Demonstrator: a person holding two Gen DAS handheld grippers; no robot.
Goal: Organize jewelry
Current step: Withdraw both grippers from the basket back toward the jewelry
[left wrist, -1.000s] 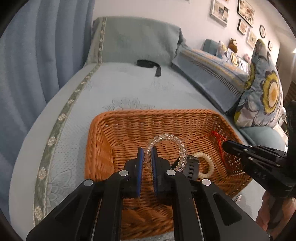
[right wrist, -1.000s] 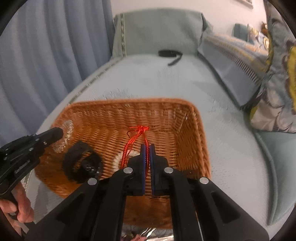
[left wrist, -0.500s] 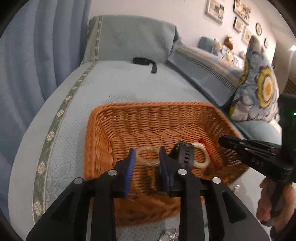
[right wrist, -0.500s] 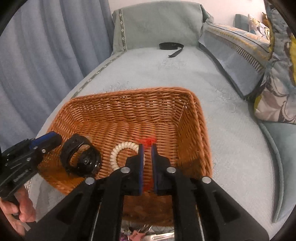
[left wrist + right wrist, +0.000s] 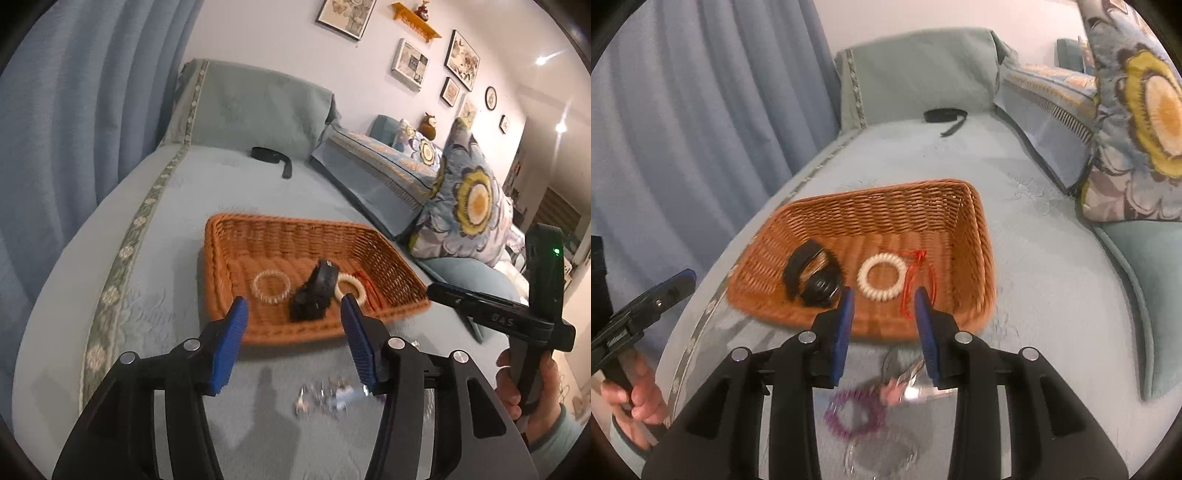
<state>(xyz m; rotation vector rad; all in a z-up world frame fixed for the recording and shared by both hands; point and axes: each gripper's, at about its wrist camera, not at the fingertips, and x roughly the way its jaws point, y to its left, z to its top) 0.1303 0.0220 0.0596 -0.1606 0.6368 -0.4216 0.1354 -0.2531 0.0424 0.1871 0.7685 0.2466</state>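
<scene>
Centrally, the wicker basket (image 5: 975,221) is seen holding a clear bracelet (image 5: 271,287), black watch (image 5: 812,275), white bracelet (image 5: 881,276) and red cord (image 5: 912,280); both the left gripper (image 5: 293,334) and right gripper (image 5: 884,325) are held with jaws apart, empty.

The only readable marking is a short run of pale characters on the black body of the right gripper (image 5: 495,314), seen from the left wrist view; they look like "DAS", though the lettering is small and soft, so the reading is uncertain. The framed pictures (image 5: 412,64) and the small round wall clock (image 5: 491,98) on the wall are too small and blurred to show any words or numerals. The right wrist view shows no legible writing.
</scene>
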